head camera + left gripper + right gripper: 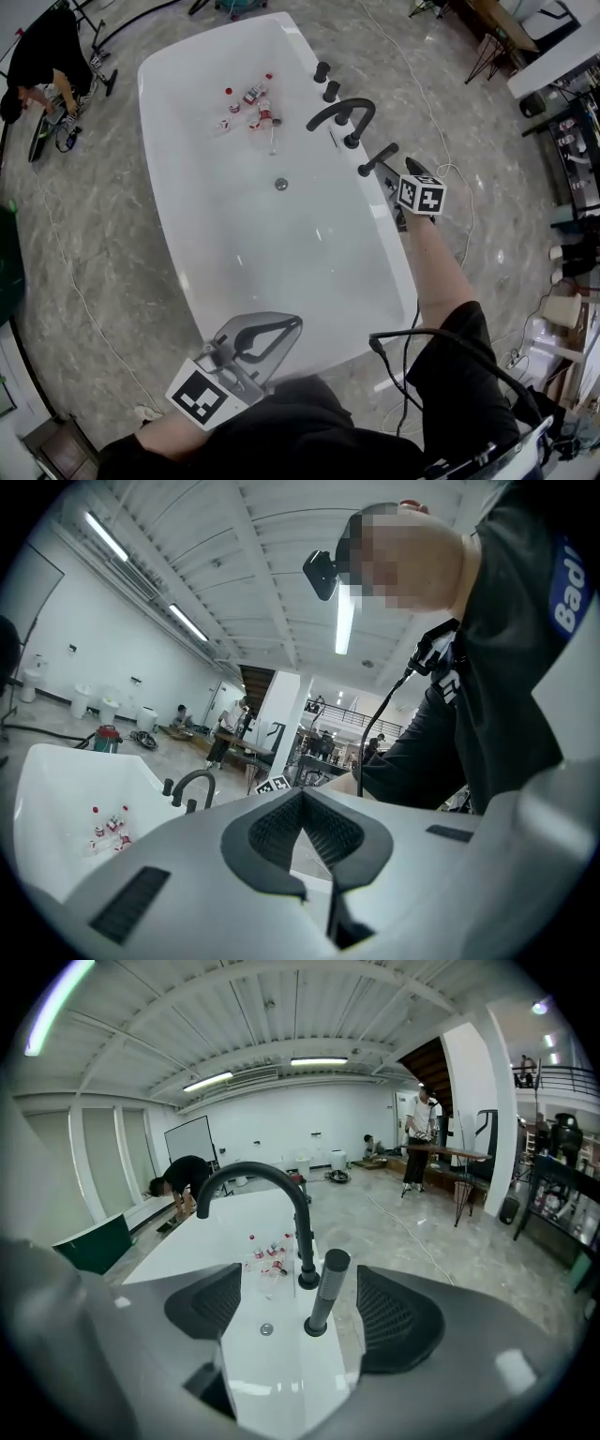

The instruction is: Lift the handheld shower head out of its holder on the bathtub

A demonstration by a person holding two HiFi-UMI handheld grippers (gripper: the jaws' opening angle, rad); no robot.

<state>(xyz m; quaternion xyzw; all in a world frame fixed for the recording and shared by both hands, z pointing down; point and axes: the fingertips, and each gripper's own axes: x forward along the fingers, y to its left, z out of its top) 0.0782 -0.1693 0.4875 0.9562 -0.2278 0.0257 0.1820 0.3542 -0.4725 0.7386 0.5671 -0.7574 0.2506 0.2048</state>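
Observation:
The handheld shower head (378, 158) is a black cylinder that stands tilted in its round holder on the right rim of the white bathtub (187, 103). In the right gripper view the shower head (324, 1290) rises from the rim between my two dark pads, touching neither. My right gripper (395, 187) (302, 1309) is open, just right of the shower head over the rim. My left gripper (296, 322) (301, 797) hangs near the tub's near end, its tips touching and nothing in it.
A black arched spout (339, 114) (267, 1194) and two knobs (326, 82) stand further along the rim. Several small bottles (251, 105) lie in the tub beyond the drain (280, 184). A person (42, 61) crouches at far left. A cable (441, 94) crosses the floor.

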